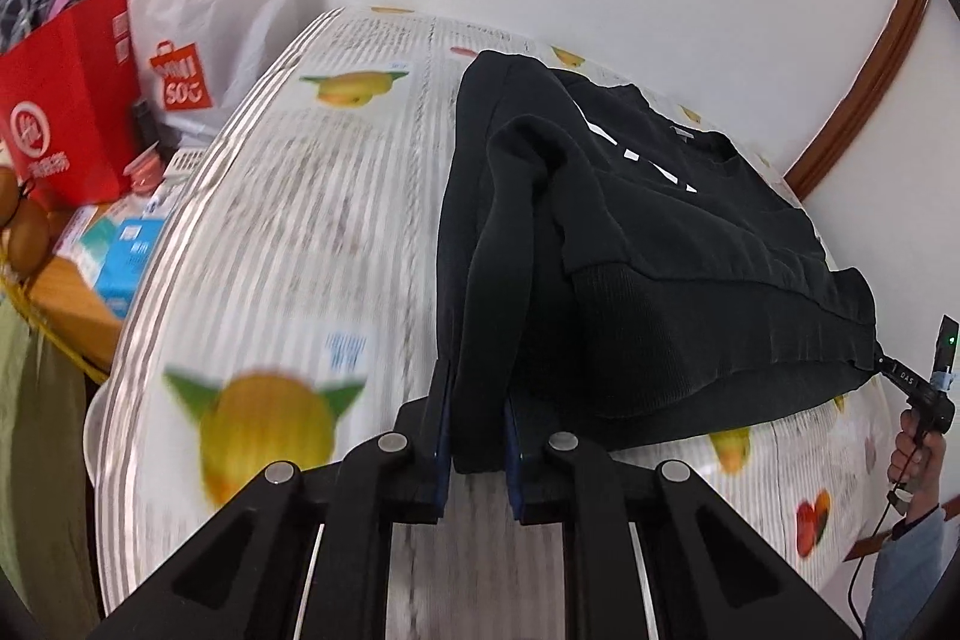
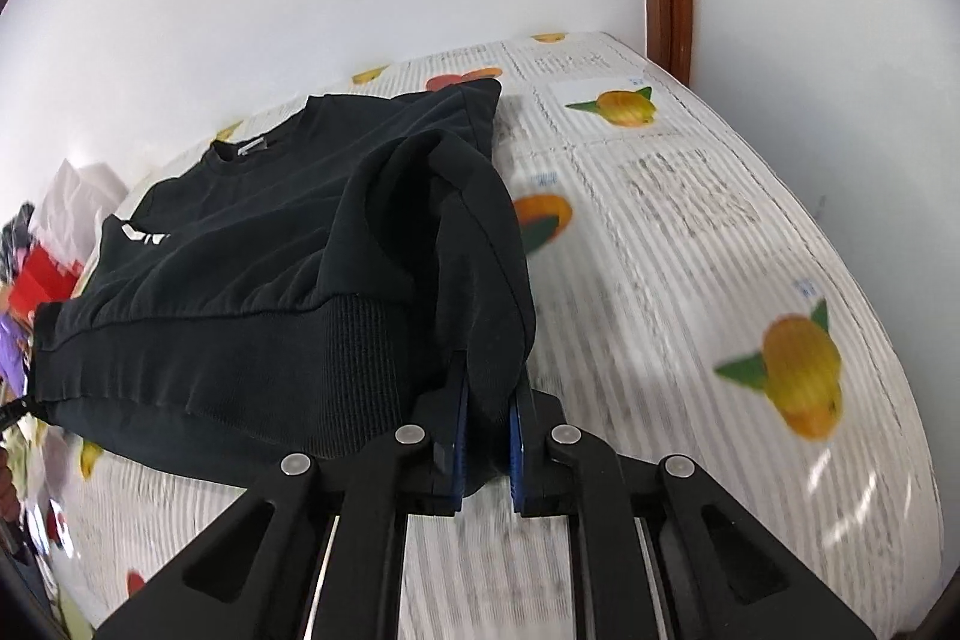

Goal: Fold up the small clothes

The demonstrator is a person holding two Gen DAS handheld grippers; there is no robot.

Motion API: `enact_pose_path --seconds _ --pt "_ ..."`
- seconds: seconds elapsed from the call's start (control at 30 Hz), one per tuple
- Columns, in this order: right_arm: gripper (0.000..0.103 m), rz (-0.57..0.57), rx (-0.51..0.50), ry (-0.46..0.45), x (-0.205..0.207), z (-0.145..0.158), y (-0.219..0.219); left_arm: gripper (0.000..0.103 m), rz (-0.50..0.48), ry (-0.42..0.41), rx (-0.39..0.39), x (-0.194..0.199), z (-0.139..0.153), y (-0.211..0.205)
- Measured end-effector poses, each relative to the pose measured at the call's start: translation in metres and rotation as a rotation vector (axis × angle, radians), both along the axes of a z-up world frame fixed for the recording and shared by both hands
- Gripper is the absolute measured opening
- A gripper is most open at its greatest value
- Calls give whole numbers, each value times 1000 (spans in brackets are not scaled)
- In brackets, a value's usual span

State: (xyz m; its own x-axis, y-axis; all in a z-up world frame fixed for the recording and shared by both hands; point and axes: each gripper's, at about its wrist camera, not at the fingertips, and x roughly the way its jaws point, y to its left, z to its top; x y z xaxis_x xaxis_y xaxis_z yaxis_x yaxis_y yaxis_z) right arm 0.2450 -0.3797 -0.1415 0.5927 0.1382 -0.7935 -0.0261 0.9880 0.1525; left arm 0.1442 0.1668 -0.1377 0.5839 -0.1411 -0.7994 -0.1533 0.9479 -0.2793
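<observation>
Sleeves of the black sweatshirt [image 1: 660, 232] already lie folded in. Left gripper [image 1: 477, 436] and right gripper [image 2: 489, 430] each pinch a hem corner, lifted off the table [image 1: 336, 220]. Folding it in half is left.

Matt black cloth sweatshirt [image 1: 660, 244] with ribbed hem lies on glossy printed tablecloth [image 1: 312, 232].

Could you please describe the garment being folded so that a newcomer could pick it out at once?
Look at the table covered in a striped cloth printed with fruit. On it lies the black sweatshirt, its ribbed hem lifted by the left gripper and right gripper. It is the only dark item there, with white chest lettering.
</observation>
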Motion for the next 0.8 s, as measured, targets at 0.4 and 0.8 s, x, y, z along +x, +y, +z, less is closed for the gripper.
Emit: enact_pose_path --seconds 0.4,0.8 --pt "20 -51 -117 -31 -67 16 6 17 42 8 21 -41 3 -1" --pt "13 244 6 -52 -82 15 99 23 -31 -155 66 -58 44 -31"
